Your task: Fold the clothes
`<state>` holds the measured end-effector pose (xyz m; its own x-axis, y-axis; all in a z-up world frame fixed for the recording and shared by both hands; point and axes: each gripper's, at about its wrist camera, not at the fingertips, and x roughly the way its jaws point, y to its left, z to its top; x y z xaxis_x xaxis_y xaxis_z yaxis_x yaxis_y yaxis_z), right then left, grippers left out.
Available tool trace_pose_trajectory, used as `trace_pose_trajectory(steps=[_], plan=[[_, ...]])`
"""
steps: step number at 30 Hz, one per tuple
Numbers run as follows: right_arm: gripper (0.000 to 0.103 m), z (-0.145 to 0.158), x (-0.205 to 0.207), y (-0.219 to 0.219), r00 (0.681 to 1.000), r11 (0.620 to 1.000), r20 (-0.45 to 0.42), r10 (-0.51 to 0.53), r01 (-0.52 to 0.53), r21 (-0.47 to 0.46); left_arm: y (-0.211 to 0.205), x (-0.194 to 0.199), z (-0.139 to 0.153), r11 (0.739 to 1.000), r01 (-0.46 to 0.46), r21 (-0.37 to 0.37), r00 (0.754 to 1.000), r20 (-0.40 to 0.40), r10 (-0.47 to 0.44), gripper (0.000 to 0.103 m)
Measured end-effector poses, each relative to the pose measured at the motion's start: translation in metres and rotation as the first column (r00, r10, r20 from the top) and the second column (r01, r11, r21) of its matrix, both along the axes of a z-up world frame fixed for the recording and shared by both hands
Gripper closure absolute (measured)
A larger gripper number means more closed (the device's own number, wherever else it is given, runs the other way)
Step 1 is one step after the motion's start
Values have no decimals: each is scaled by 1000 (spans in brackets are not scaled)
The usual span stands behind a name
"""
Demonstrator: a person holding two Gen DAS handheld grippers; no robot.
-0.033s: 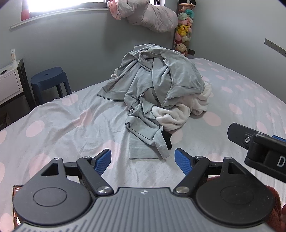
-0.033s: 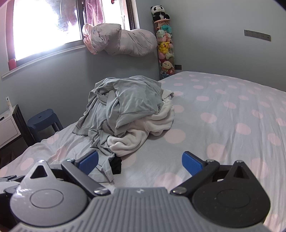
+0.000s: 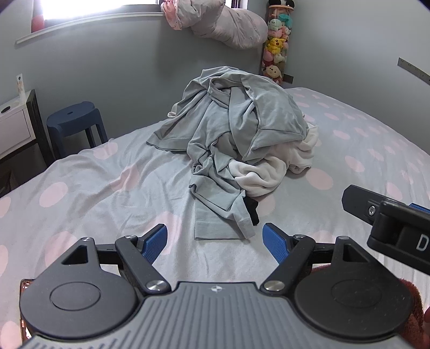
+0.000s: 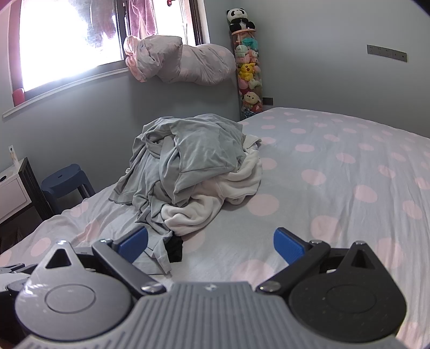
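Left wrist: claw (image 3: pixel 215 243) tilted bedward, agape.

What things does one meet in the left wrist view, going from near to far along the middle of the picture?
Left gripper, open and holding nothing → grey garment's flat end on the bed → white fleece garment → top of the grey clothes pile → rolled bedding on the sill.

Polka-dot bed (image 3: pixel 88 188): heap of clothes (image 3: pixel 236 134) on sheet.
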<state>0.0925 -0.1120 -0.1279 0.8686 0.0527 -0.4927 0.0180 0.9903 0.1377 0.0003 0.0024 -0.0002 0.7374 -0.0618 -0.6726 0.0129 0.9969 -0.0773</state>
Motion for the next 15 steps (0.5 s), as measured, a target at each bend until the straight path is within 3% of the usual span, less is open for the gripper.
trace_pose_trajectory(steps=[15], plan=[[2,2,-3,-1,1000,1000,1,-3,3,-4,-3,0,1,1000,-10,18,1000,-7,10,25]])
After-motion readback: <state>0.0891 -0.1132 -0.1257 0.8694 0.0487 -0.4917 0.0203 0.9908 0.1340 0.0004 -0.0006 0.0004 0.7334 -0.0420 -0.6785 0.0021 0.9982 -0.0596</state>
